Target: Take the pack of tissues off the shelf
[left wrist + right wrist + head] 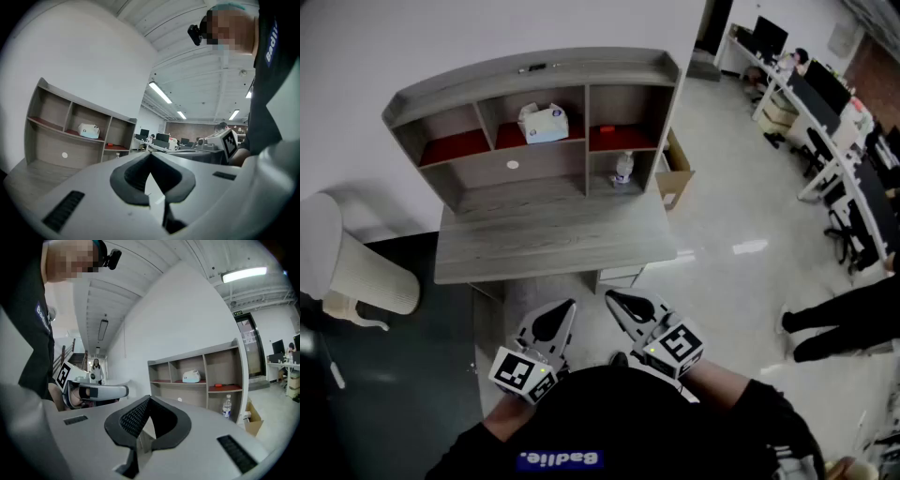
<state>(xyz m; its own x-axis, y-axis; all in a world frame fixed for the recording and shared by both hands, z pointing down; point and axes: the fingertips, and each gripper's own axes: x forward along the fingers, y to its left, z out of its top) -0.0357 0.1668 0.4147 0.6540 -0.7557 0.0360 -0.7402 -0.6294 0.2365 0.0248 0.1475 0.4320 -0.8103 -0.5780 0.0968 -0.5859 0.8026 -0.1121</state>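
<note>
Grey table [553,239] bears the shelf [534,73]; tissue pack [543,123] sits mid-cubby, print unreadable. Left claw [565,309] and right claw [615,302] both closed, empty.

White wall [441,37] far ahead of me, grey wooden desk [553,234] against it, pale glossy floor [741,216] to my right, dark floor patch [394,375] near left, rows of office desks [825,103] far right, strip lights [160,92] on the ceiling.
</note>
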